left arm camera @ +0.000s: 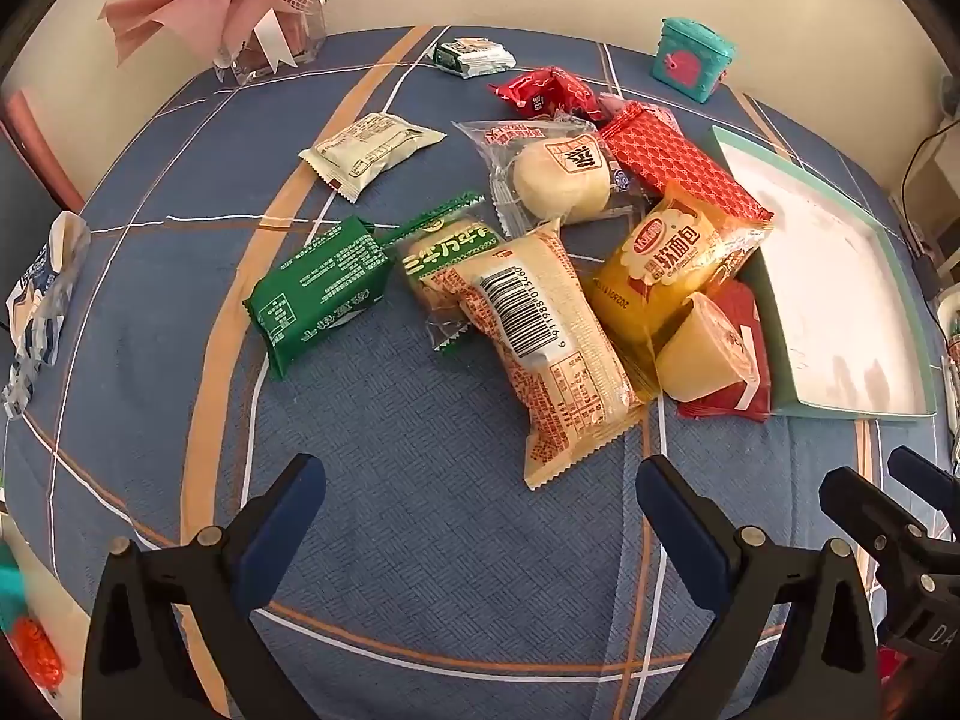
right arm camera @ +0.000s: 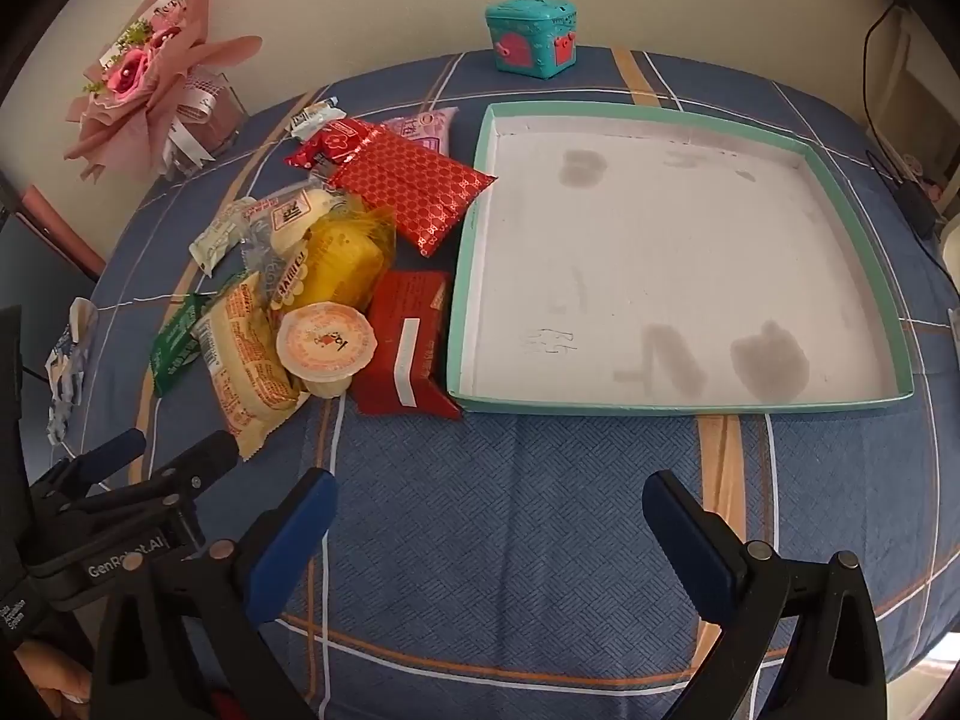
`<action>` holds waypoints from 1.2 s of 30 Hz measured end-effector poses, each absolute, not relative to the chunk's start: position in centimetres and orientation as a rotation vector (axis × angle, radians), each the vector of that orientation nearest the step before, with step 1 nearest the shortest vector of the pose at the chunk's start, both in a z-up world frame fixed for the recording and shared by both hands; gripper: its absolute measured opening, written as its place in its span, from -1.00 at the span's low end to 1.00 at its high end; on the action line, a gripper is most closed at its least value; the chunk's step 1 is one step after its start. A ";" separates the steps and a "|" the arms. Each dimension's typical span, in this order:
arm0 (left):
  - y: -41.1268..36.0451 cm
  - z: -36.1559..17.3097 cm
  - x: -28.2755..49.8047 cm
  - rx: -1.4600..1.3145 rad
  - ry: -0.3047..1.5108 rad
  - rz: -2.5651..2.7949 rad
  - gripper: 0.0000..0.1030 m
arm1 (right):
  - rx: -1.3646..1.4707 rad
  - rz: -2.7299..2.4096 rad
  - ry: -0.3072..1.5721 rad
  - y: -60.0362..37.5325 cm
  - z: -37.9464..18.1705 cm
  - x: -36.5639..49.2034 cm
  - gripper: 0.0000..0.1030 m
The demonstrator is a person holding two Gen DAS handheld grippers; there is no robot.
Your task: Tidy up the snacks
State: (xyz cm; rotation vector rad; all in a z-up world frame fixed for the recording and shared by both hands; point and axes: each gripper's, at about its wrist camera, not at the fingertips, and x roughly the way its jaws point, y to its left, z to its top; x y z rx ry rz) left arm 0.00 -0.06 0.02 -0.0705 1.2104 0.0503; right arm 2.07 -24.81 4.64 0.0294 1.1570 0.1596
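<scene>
A pile of wrapped snacks lies on the blue cloth: a green pack (left arm camera: 321, 291), a cream barcode pack (left arm camera: 549, 354), a yellow bread pack (left arm camera: 672, 258), a jelly cup (left arm camera: 708, 348) on a red pack (right arm camera: 408, 342), a patterned red pack (right arm camera: 414, 189). A shallow teal-rimmed tray (right arm camera: 840, 180) with a white floor lies empty to their right. My left gripper (left arm camera: 480, 480) is open and empty, just short of the barcode pack. My right gripper (right arm camera: 489, 498) is open and empty in front of the tray.
A pink bouquet in a clear vase (right arm camera: 150, 90) stands at the back left. A teal toy box (right arm camera: 534, 36) stands at the back edge. A crumpled wrapper (left arm camera: 36, 306) lies at the left edge. Cables (right arm camera: 900, 180) run at the right.
</scene>
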 end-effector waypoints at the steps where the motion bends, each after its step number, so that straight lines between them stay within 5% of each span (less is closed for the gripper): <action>1: -0.1 0.0 0.0 -0.069 1.210 0.049 1.00 | 0.027 0.161 1.156 -24.8 4.6 2.1 1.00; 36: -0.4 -0.1 0.2 -0.082 1.107 0.129 1.00 | 0.001 0.171 1.148 -24.2 4.8 1.9 1.00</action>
